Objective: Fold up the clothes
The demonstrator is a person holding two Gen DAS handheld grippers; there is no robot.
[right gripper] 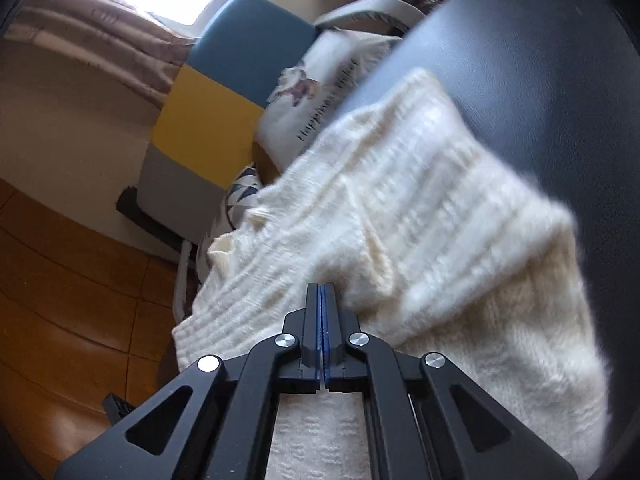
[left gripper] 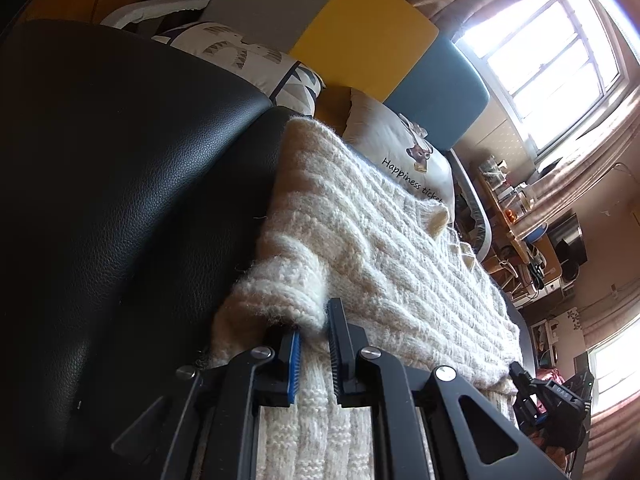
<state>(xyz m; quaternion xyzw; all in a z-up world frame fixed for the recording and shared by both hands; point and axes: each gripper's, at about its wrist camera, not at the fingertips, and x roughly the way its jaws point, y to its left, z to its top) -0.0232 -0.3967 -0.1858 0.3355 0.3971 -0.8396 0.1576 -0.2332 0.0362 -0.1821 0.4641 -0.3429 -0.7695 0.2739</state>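
Cream knit sweater [left gripper: 392,240] spread across a black leather surface [left gripper: 120,160], probably a seat or bench, with a folded-over flap, likely a sleeve, lying on the body of the garment and one edge hanging off the side nearest the wooden floor [right gripper: 60,280]. Left hand-held gripper [left gripper: 314,344] with jaws a little apart, a thick roll of the knit edge sitting between them, not visibly pinched. Right hand-held gripper [right gripper: 322,332] with jaws pressed together at the sweater's hem; whether any fabric is caught between them, impossible to tell. Judging by this: mid-fold, both ends of one edge being handled. To do it well: bite the whole roll of knit, not just the fuzzy surface; lift both ends level and carry them together so the loose weave does not stretch or sag; lay the edge down parallel to the far side, near the printed cushion [left gripper: 404,152], keeping the folded flap flat underneath.
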